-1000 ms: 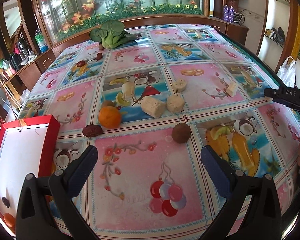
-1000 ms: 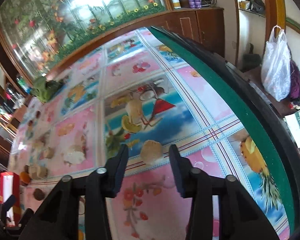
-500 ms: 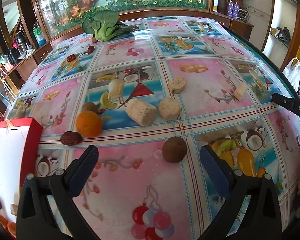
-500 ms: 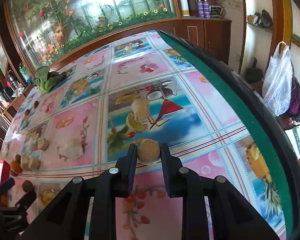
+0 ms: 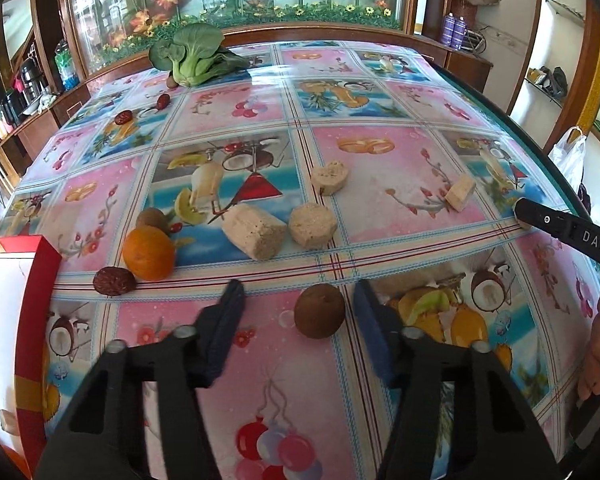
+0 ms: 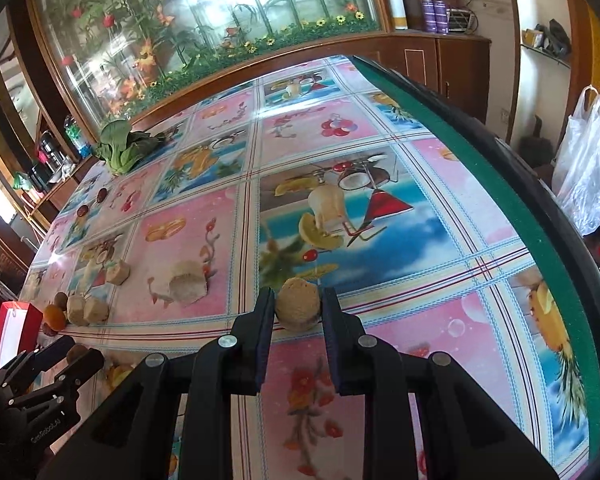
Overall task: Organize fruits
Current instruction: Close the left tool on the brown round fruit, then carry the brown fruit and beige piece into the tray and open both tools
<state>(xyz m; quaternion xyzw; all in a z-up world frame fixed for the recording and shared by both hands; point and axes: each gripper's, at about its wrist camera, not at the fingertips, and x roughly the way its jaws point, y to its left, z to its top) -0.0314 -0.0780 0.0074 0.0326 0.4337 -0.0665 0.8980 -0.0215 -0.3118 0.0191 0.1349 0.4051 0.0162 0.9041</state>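
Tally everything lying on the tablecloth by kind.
Tan blocks: 5 (one in the right gripper's jaws)
Brown round fruits: 2
Red dates: 3 clear, maybe a fourth by the bok choy
Orange: 1
Bok choy: 1
Total: 12, or 13

— That tablecloth (image 5: 380,184) looks like glossy plastic sheeting, catching the window glare near the far end

— Aye, and the tan blocks (image 5: 256,232) on it are matt and grainy, crumbly at the edges. The brown round fruit (image 5: 319,311) has a dull, rough skin

— The orange (image 5: 149,253) is shinier, with a fine pitted peel. The red box (image 5: 40,280) seems smooth card, slightly glossy

— Both grippers are matt black plastic; the left gripper (image 5: 298,332) has dark ribbed pads (image 5: 370,332)

— Polished wood on the cabinet (image 6: 440,68), and a thin crinkled plastic bag (image 6: 582,164) hanging by it
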